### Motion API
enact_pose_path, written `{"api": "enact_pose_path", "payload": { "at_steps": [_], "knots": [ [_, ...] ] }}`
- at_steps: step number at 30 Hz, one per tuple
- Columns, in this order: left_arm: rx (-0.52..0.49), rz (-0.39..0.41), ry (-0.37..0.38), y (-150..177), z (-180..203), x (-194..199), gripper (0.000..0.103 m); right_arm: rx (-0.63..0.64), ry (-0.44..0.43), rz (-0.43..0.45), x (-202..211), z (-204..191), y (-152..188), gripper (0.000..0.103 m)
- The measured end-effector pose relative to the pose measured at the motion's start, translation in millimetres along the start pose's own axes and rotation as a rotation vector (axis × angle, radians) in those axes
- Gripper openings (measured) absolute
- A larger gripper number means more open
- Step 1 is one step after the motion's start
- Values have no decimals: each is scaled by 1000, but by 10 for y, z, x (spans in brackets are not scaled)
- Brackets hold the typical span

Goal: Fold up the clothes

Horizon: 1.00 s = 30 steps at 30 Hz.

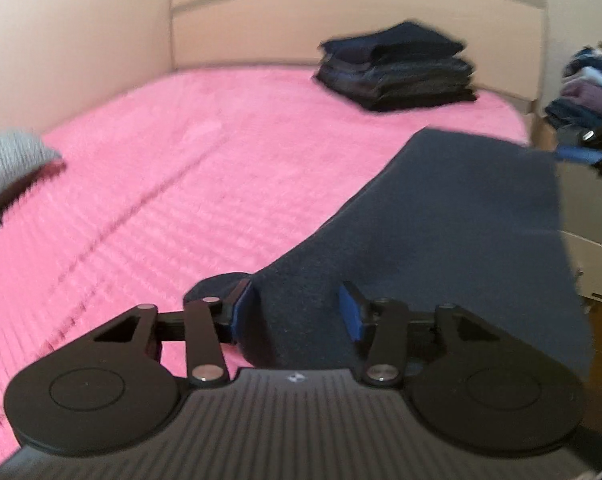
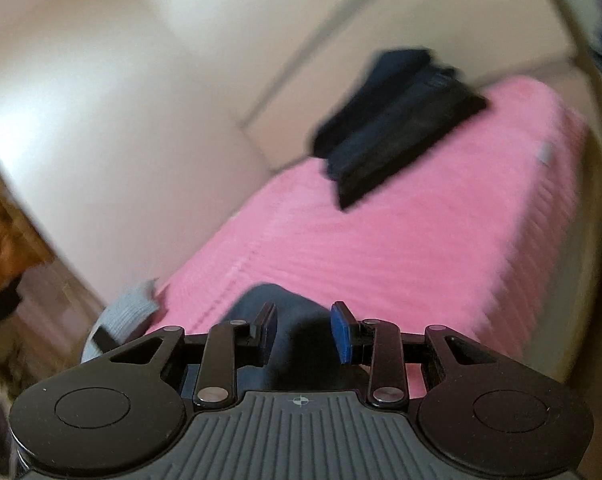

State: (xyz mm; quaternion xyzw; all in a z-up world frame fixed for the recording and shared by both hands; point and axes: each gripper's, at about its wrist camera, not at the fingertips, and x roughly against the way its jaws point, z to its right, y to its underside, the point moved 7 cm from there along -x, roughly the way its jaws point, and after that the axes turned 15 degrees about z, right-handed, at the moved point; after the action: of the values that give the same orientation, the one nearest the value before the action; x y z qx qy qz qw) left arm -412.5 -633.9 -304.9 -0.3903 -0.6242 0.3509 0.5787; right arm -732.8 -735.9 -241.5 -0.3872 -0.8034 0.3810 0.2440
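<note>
A dark navy garment (image 1: pixel 453 216) hangs stretched above the pink bed (image 1: pixel 181 184). My left gripper (image 1: pixel 297 308) has its blue pads wide apart with an edge of the garment between them; whether it grips is unclear. The other gripper shows at the garment's far right corner (image 1: pixel 581 154). In the right wrist view, my right gripper (image 2: pixel 305 330) has its pads apart with navy cloth (image 2: pixel 285 320) between them. A stack of folded dark clothes (image 1: pixel 397 72) sits at the far end of the bed; it also shows in the right wrist view (image 2: pixel 397 128).
A grey knitted item (image 1: pixel 9 160) lies at the bed's left edge, also in the right wrist view (image 2: pixel 125 312). A beige headboard (image 1: pixel 341 12) and wall stand behind. A pile of mixed clothes (image 1: pixel 589 88) sits at the right, above white furniture (image 1: pixel 589 216).
</note>
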Motion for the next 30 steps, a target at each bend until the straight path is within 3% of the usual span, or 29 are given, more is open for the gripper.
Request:
{"api": "enact_pose_path", "payload": {
  "at_steps": [3,6,9,16,19,22,26,27,28,30],
  "knots": [
    [-14,-18,1,70,-35,-135,45,103,-41,-93,-297,-30,136,34],
    [2,-13,9,93,-79,-143,46,120,18,-207,-519,210,384,34],
    [21,-12,13,98,-95,-129,47,55,37,-218,-536,442,484,63],
    [41,2,-32,-17,-42,170,45,-7,-8,-166,-185,330,225,63],
    [7,57,-36,-50,110,494,46,-94,35,-189,-80,391,237,70],
    [-155,132,22,-40,588,818,66,-166,28,-216,-69,378,324,72],
    [-463,194,58,138,1318,1012,69,-230,36,-224,-171,335,387,72],
    [-521,192,51,196,1457,1003,71,-228,43,-224,-191,312,376,69],
    [-584,181,39,264,1587,964,71,-223,50,-224,-207,284,361,54],
    [-680,170,29,381,1784,882,71,-190,79,-226,-232,239,326,43]
  ]
}}
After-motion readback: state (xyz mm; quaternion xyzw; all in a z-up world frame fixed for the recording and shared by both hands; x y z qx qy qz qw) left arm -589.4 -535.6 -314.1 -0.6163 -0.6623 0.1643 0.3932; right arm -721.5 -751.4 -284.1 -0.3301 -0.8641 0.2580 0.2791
